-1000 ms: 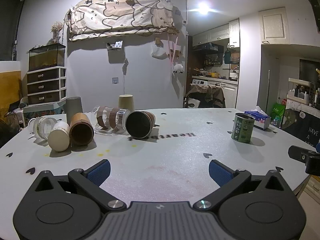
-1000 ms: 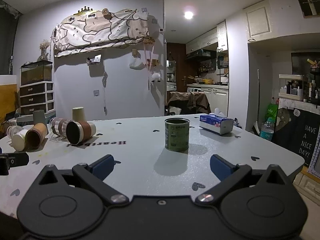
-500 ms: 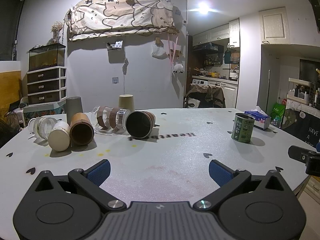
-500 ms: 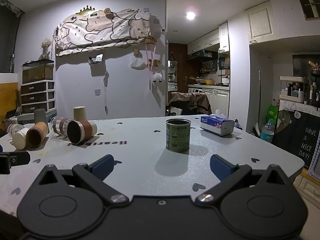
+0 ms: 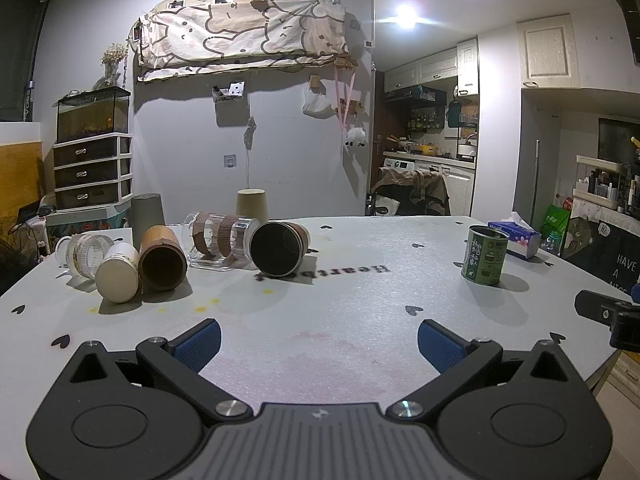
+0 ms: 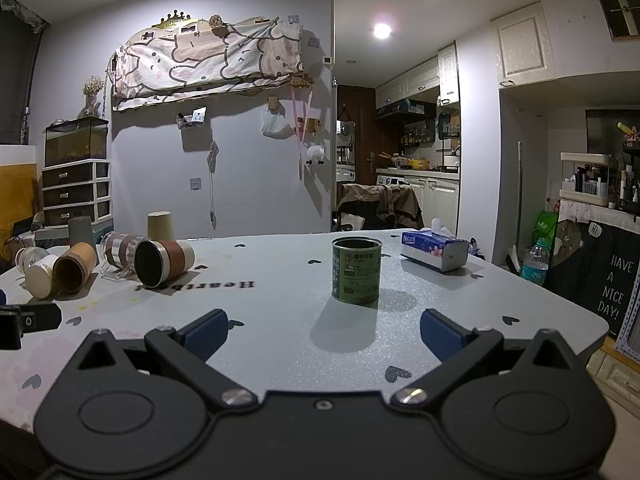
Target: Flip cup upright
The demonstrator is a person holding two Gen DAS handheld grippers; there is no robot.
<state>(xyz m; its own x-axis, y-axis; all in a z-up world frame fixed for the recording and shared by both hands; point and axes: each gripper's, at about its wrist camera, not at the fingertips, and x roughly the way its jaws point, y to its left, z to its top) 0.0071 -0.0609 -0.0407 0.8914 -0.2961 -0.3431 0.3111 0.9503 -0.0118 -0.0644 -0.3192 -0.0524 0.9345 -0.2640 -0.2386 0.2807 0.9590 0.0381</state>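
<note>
Nearest to me, my left gripper [image 5: 319,336] hangs low over the near edge of the pale worktop [image 5: 340,320], jaws spread wide and holding nothing. My right gripper [image 6: 323,330] is likewise spread and empty, facing an upright green tin [image 6: 356,270] just ahead of it. Farther back, toward the worktop's far left corner, the dark-mouthed brown cup [image 5: 279,249] lies on its side, mouth toward me. It touches a clear banded glass [image 5: 218,240], which is also lying down. Left of that lie a wooden cup [image 5: 162,258] and a white cup [image 5: 118,273]. Risks as I judge them: a cup on its side can roll away when nudged. A wide approach may knock the glass into its neighbours. Gripping the rim off-centre could let the cup slip mid-flip.
</note>
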